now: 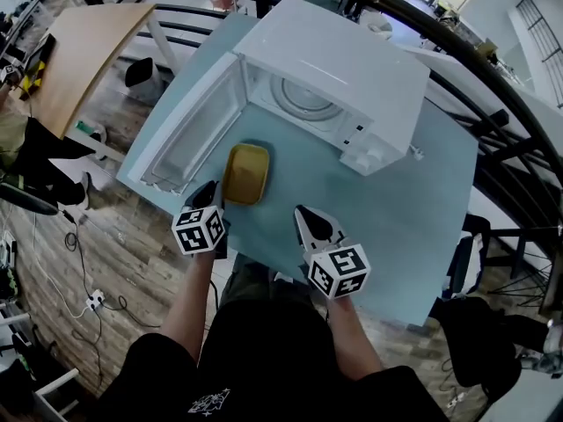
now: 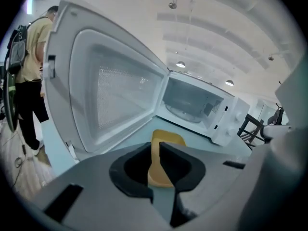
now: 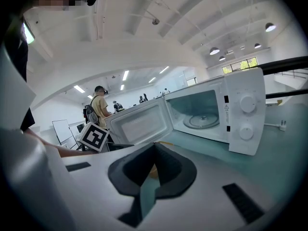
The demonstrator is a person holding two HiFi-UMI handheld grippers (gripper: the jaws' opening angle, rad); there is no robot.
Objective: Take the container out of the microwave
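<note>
The left gripper (image 1: 211, 193) has its fingers (image 2: 131, 171) clamped on the near wall of the yellow container (image 1: 246, 173). In the left gripper view the thin yellow wall stands upright in the narrow gap between the two black fingers, and the rest of the container lies just beyond the fingertips. The container rests on the light blue table (image 1: 413, 209), outside the microwave (image 1: 343, 69) and close in front of its opening.

The microwave door (image 1: 189, 126) is swung wide open and stands to the left of the left fingers. Straight ahead of them, past the container, is the open inside of the microwave with its round glass plate (image 1: 303, 99).

The right gripper (image 1: 305, 216) holds nothing. Its fingers (image 3: 126, 171) are together, with the tips touching. It stays over the table to the right of the container, apart from it, and the microwave's front with two knobs is ahead and to the right of its fingertips.
</note>
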